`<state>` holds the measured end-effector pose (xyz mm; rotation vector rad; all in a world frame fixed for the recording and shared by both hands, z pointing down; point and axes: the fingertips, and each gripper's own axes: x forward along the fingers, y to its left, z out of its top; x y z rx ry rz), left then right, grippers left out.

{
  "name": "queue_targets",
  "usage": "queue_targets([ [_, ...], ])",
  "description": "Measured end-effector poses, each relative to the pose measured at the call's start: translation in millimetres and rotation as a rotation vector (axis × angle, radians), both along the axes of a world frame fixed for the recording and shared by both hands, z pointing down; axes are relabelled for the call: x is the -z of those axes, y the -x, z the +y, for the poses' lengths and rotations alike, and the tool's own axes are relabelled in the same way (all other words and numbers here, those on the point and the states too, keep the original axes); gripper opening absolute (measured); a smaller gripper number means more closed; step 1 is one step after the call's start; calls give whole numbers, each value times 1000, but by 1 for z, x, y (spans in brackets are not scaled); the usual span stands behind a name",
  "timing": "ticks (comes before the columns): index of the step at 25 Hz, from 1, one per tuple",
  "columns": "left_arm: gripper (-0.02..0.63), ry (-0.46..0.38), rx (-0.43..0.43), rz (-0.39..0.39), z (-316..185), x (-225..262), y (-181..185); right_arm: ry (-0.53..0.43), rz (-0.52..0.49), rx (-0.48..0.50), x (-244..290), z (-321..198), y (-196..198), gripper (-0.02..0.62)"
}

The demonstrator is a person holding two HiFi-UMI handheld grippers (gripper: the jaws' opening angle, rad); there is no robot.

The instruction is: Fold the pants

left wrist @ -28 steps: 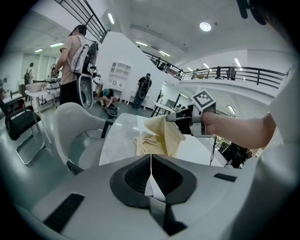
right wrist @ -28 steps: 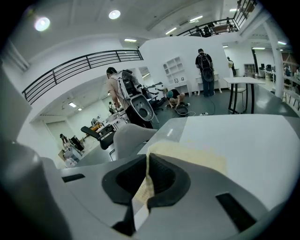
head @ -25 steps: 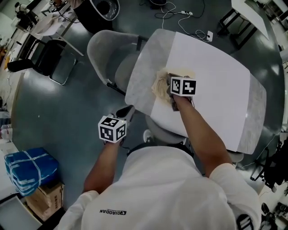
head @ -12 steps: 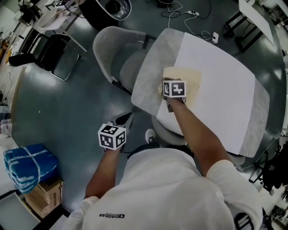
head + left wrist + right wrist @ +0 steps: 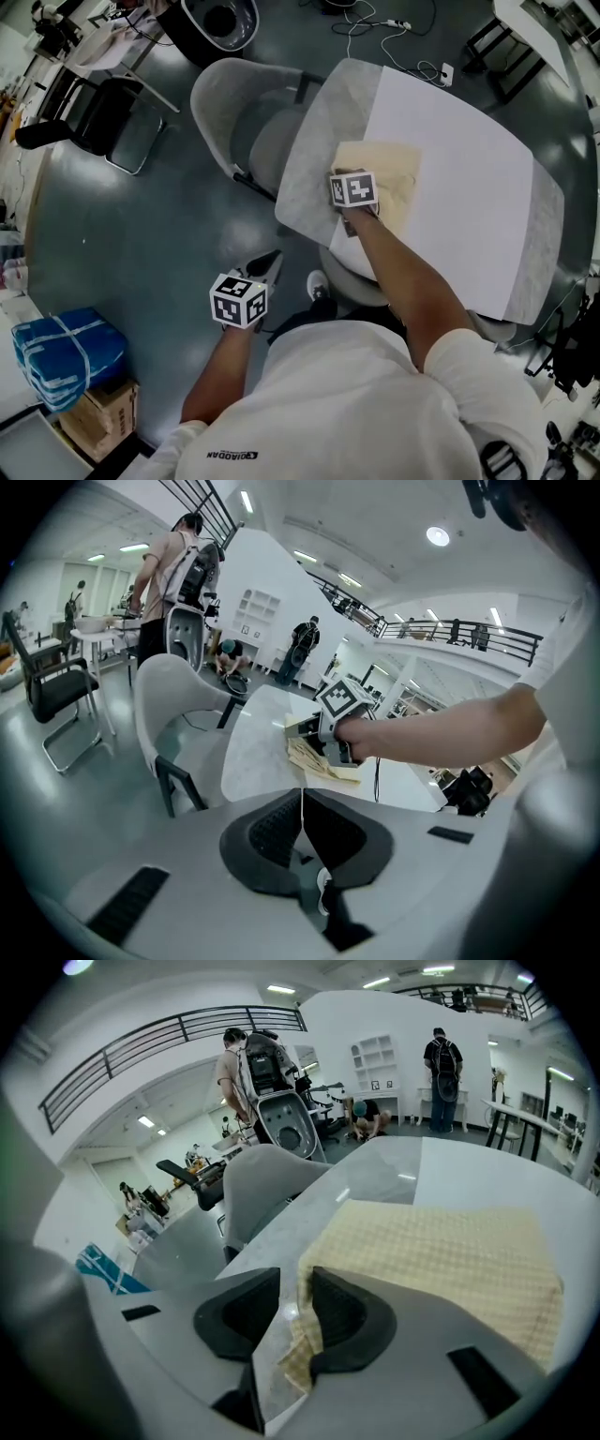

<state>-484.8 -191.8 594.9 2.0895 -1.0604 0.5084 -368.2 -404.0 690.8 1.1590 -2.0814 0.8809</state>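
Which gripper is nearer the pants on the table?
Right. The right gripper is at the near edge of the pants, jaws opening with cloth between them; the left gripper hangs off the table, jaws together.

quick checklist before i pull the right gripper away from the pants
1. Pants folded and lying flat on the table: ok.
2. Pants fully on the table: ok.
3. Right gripper clear of cloth: not ok. Its jaws are opening, with the pants' edge between them.
4. Left gripper empty: ok. It is shut on nothing and off the table.
5. Fold edges lined up: cannot tell. The right arm covers the near edge.
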Motion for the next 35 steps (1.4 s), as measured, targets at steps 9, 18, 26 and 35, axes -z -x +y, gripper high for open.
queue_targets([
  [9,32,-59,-98,24,-25,15,-29,-155,-175,28,92,55,-38,152],
  [18,33,-175,-211,51,-37,57,-93,-263,-262,-145,165,166,-140,66],
  [26,33,-209,-239,60,3,87,-144,-329,-349,-191,199,257,-192,21],
  [35,32,-246,-318,56,66,118,-203,-370,-299,-96,209,314,-207,20],
])
